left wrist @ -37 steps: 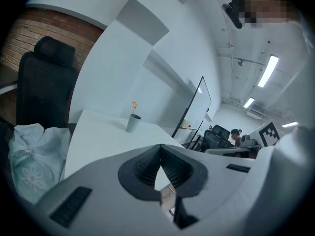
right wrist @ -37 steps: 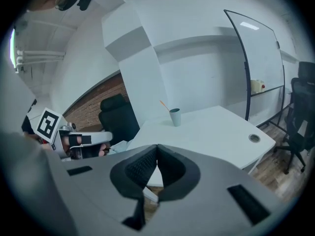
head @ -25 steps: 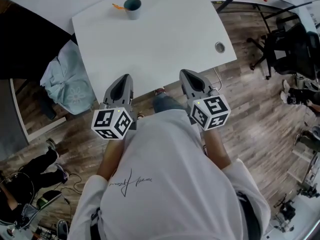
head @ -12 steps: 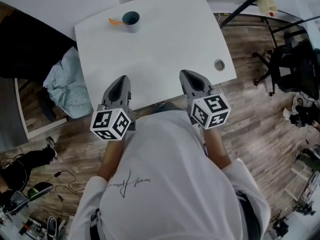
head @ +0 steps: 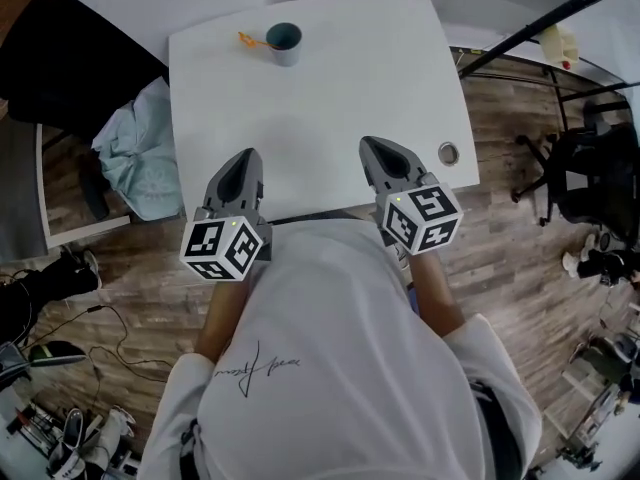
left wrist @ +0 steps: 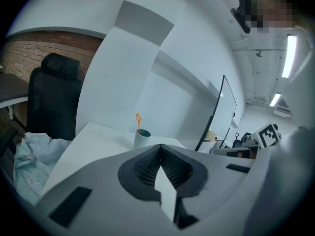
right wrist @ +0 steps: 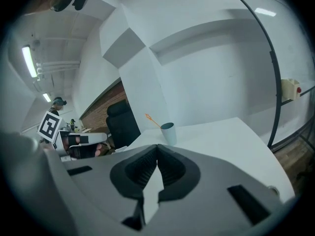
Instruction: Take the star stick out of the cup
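Observation:
A pale blue cup (head: 285, 44) stands at the far side of the white table (head: 330, 98), with an orange star stick (head: 250, 40) leaning out of it to the left. The cup (left wrist: 142, 138) and the star stick (left wrist: 138, 120) show small and far off in the left gripper view; the cup (right wrist: 169, 133) and stick (right wrist: 152, 120) show likewise in the right gripper view. My left gripper (head: 246, 155) and right gripper (head: 370, 146) hover over the table's near edge, both shut with nothing held.
A round cable hole (head: 448, 152) sits in the table's near right corner. A black chair with light blue cloth (head: 135, 153) stands left of the table. Another black office chair (head: 590, 168) and a black stand pole (head: 520, 33) are on the right, over wooden floor.
The view has shifted so the table and cup sit a little lower and more to the right. Both grippers keep their places and stay shut.

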